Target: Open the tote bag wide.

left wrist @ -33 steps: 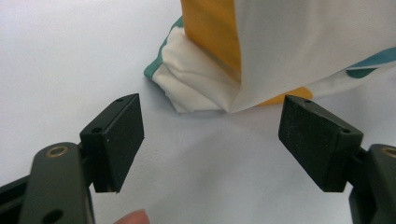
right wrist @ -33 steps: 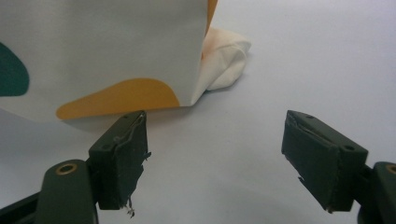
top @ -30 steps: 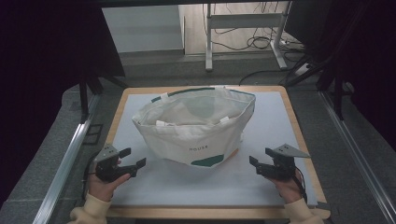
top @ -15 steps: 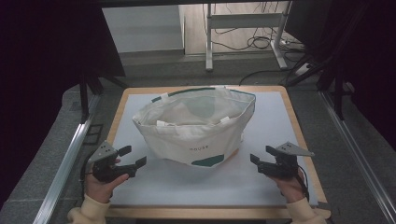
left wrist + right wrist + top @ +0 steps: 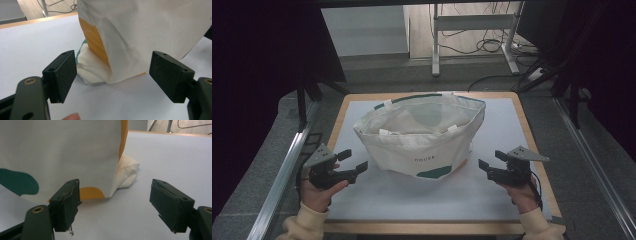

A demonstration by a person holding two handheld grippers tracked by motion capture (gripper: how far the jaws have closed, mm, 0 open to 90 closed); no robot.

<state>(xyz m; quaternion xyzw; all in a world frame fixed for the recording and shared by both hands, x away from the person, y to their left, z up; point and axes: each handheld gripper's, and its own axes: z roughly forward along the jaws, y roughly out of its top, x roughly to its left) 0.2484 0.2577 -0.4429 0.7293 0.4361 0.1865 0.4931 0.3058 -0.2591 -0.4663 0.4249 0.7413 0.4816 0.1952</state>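
Since the earlier frames the left gripper [image 5: 353, 161] has shifted a little, first drawing slightly outward and toward the person and now sitting just off the bag's near left corner, while the right gripper [image 5: 492, 163] has kept almost the same place and the bag has not moved. Both pairs of jaws stand spread wide with nothing between them: in the left gripper view the gap of the left gripper [image 5: 112, 76] frames a bottom corner of the tote bag [image 5: 140, 32], and in the right gripper view the gap of the right gripper [image 5: 115, 203] frames the opposite bottom corner of the tote bag [image 5: 57, 147]; the cloth lies ahead of the jaws, not touching them. Seen from the high view, the tote bag [image 5: 419, 137] is cream-white cloth, standing open at the mouth, with a small printed word and a dark green patch on its near face, green trim at the rim and short white tabs along the top edge. Close up, an orange patch shows at each bottom corner and a folded lump of white cloth sticks out beside the corner. It sits near the middle of the surface [image 5: 522, 125], on a pale sheet with a wooden border, between the two grippers. A hand [image 5: 314, 192] grips the left tool and another hand [image 5: 522, 195] the right, both with light sleeves.
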